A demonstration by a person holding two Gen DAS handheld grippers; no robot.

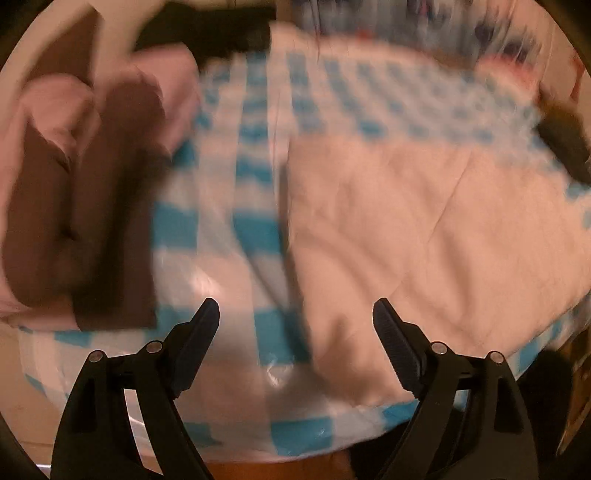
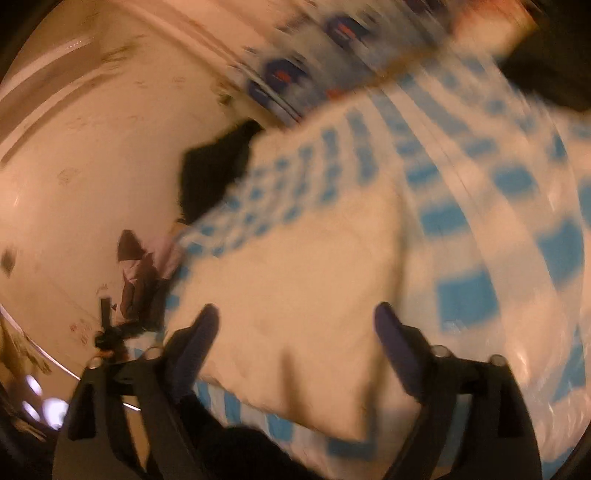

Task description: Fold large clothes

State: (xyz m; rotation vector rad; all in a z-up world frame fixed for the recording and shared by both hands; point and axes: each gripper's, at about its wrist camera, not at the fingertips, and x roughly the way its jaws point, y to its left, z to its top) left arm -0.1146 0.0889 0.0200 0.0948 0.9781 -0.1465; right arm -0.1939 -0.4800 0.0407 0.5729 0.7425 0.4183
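Both claws gape empty; only left view shows brown-pink pile (image 1: 85, 192) beside cream garment (image 1: 424, 229).

No text we can read

We find no legible words, labels, brands or numbers in either view; both are smeared by motion blur. In the right wrist view, a patterned sheet (image 2: 317, 55) at 12 o'clock carries dark blue and red marks, but we cannot tell whether they are print or ornament. The same sheet (image 1: 424, 22) shows at 1 o'clock in the left wrist view, just as blurred.
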